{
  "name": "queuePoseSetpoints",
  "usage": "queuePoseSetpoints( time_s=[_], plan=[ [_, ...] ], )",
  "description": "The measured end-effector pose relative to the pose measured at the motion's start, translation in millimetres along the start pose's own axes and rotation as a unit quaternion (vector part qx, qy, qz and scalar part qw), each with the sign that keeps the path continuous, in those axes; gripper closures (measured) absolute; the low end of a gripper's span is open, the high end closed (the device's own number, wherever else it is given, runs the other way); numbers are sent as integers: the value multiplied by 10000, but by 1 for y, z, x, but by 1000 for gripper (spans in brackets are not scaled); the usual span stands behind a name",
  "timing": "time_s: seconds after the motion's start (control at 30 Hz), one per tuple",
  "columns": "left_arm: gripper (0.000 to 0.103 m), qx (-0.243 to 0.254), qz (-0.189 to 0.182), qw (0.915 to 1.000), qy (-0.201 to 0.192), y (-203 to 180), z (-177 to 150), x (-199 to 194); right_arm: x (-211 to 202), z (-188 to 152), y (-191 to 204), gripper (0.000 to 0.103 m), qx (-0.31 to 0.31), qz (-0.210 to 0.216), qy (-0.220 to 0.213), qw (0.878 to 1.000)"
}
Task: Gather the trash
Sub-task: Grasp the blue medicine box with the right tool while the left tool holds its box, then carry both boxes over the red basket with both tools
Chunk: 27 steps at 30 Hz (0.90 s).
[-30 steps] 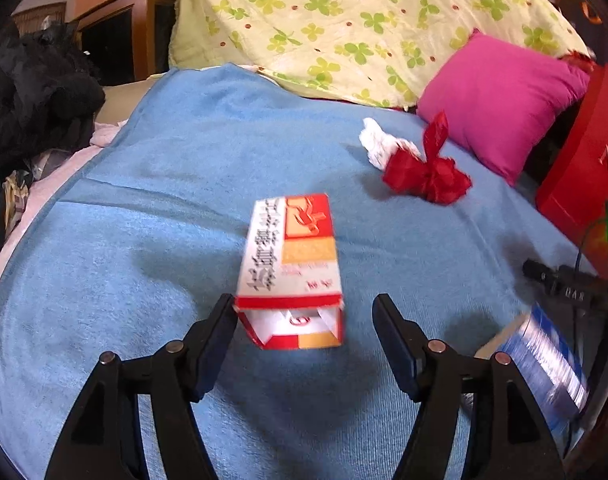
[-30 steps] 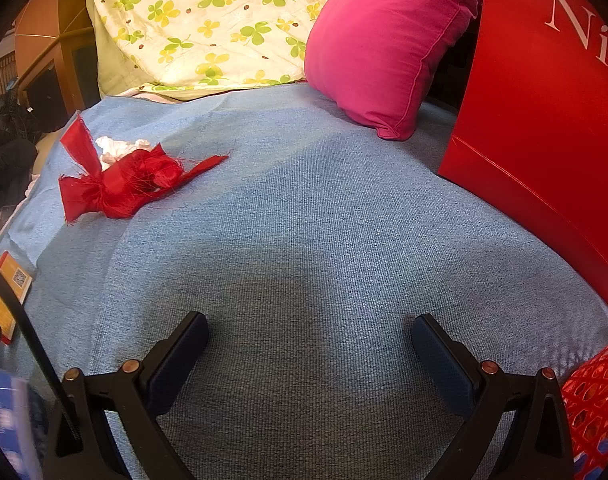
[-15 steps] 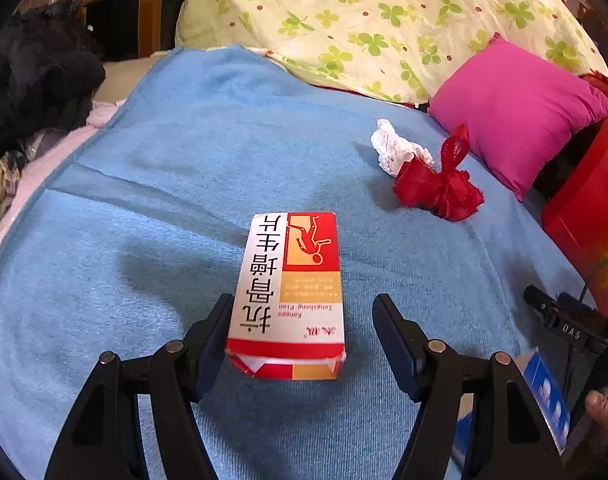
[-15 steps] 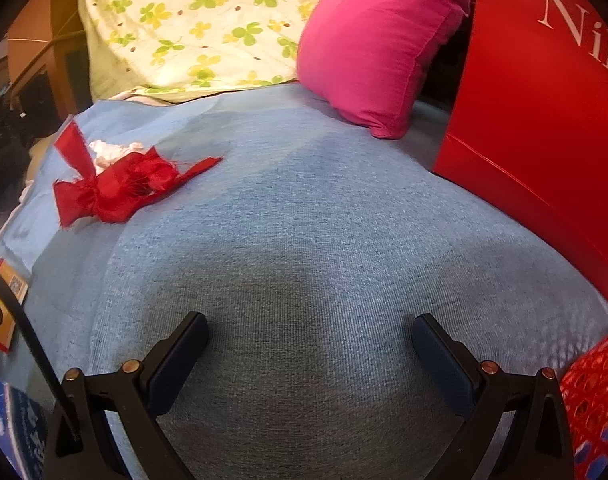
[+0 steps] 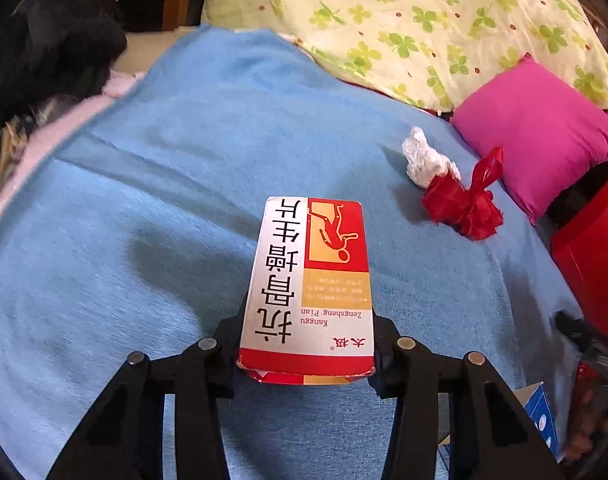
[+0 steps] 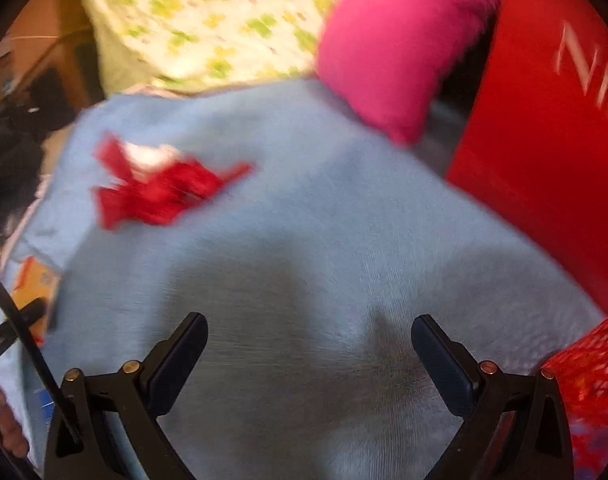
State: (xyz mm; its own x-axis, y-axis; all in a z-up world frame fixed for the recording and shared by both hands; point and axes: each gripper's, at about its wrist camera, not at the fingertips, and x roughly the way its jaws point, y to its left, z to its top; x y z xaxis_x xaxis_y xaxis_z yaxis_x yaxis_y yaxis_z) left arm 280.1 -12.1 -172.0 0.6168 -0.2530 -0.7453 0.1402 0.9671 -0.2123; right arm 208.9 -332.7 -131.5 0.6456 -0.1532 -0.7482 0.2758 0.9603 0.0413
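A red, white and orange medicine box (image 5: 307,292) lies on the blue blanket (image 5: 164,220). My left gripper (image 5: 305,344) is closing on its near end, and both pads touch its sides. Farther right sit a crumpled white tissue (image 5: 423,160) and a knotted red plastic wad (image 5: 463,208). The right wrist view is blurred. It shows the red wad (image 6: 160,192) at the upper left with the tissue (image 6: 148,154) behind it. My right gripper (image 6: 307,340) hangs open over bare blanket with nothing between its fingers.
A pink cushion (image 5: 543,136) and a clover-print pillow (image 5: 423,20) lie at the back. A big red bag (image 6: 543,160) stands on the right, with a red mesh basket (image 6: 587,372) below it. Black clothing (image 5: 56,40) is piled at the left. A blue-and-white box (image 5: 539,412) sits low right.
My left jaws have come in from wide apart onto the sides of the medicine box, which now sits deeper between them. The right gripper has lifted, still open, and its view has blurred.
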Motion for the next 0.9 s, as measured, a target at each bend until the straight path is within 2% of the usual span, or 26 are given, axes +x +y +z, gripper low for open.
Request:
queuePoseSetpoints(
  time_s=[0.13,0.2,0.3,0.37,0.43,0.5,0.57,0.6,0.63,0.67,0.7,0.9],
  plan=[
    [55,233,250,9991,-247,-2,0,-23,-49,-7,17,0,-221,906,-188,9955],
    [55,277,336,9984,-349,-1,-1,-38,-63,-17,26,0,-311,1538,-1,9876],
    [55,247,448,9976,-464,6,-4,-62,-68,-31,43,0,-479,1915,189,9801],
    [55,60,381,9977,-560,13,-4,-79,-67,-41,49,2,-492,1992,305,9782],
    [55,-17,394,9966,-723,18,-4,-91,-63,-53,58,11,-433,2121,507,9750],
    [55,22,516,9949,-867,16,-7,-98,-57,-60,67,26,-418,2197,683,9723],
    [55,13,559,9941,-933,16,-11,-104,-45,-64,82,27,-520,2164,873,9710],
    [55,-35,513,9944,-922,18,-15,-106,-41,-66,89,31,-612,2089,922,9717],
    [55,-97,433,9950,-897,19,-18,-108,-37,-67,95,38,-676,2024,982,9720],
    [55,-136,385,9952,-885,20,-21,-110,-32,-70,96,57,-678,2023,1051,9713],
    [55,-164,353,9953,-886,21,-24,-111,-28,-72,97,62,-622,2080,1181,9690],
    [55,115,352,9941,-1019,12,-39,-116,-42,-74,103,62,-590,2037,846,9736]
  ],
)
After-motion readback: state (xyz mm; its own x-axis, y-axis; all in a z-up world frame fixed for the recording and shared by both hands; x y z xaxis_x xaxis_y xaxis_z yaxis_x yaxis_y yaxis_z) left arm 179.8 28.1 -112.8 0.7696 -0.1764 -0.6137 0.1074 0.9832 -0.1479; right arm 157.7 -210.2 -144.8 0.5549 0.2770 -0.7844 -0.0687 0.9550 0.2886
